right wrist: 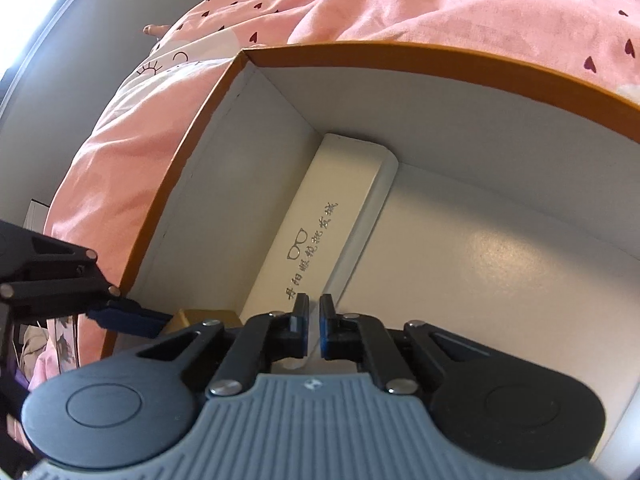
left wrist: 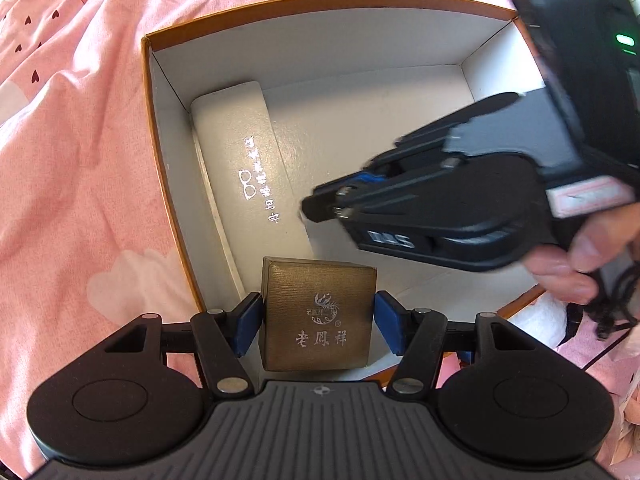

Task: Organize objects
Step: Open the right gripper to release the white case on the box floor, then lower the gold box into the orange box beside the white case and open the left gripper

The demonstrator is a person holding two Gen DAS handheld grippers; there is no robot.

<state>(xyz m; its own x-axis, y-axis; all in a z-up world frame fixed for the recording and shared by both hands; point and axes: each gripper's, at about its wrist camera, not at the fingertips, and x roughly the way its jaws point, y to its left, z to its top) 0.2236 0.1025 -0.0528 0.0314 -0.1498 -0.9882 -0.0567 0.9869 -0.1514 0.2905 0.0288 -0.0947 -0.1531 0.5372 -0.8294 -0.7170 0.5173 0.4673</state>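
**Gold box held over open carton; right tongs nearly closed and empty**

Left wrist view: The left gripper [left wrist: 318, 320] has its blue pads [left wrist: 249, 325] pressed on both sides of a small bronze-gold cardboard gift box with printed emblem [left wrist: 318, 316]. The jaws stand about as wide as the box and are closed on it. The box sits at the near edge of the large orange-rimmed cardboard carton with white interior [left wrist: 168, 152], directly ahead of the tongs. Whether the box rests on the carton floor or hangs above it cannot be told. A long white glasses case with silver lettering [left wrist: 240, 160] lies ahead and to the left of the tongs, along the carton's left wall. The right gripper [left wrist: 320, 206] enters from the right, blurred, its tips just beside the case.

Right wrist view: The right gripper [right wrist: 314, 320] shows a narrow gap between its jaws with nothing between them. The white case [right wrist: 320, 232] lies straight ahead, beyond the tips. The left gripper's pad [right wrist: 128, 318] and a corner of the gold box [right wrist: 200, 317] show to the left.

Risks, as judged: releasing the gold box while tilted could let it topple against the case. The two tools are close; a careless swing may knock the case or jar the box. The pink heart-print bedding [left wrist: 80, 160] under the carton is soft, so downward pressure could tip the carton.
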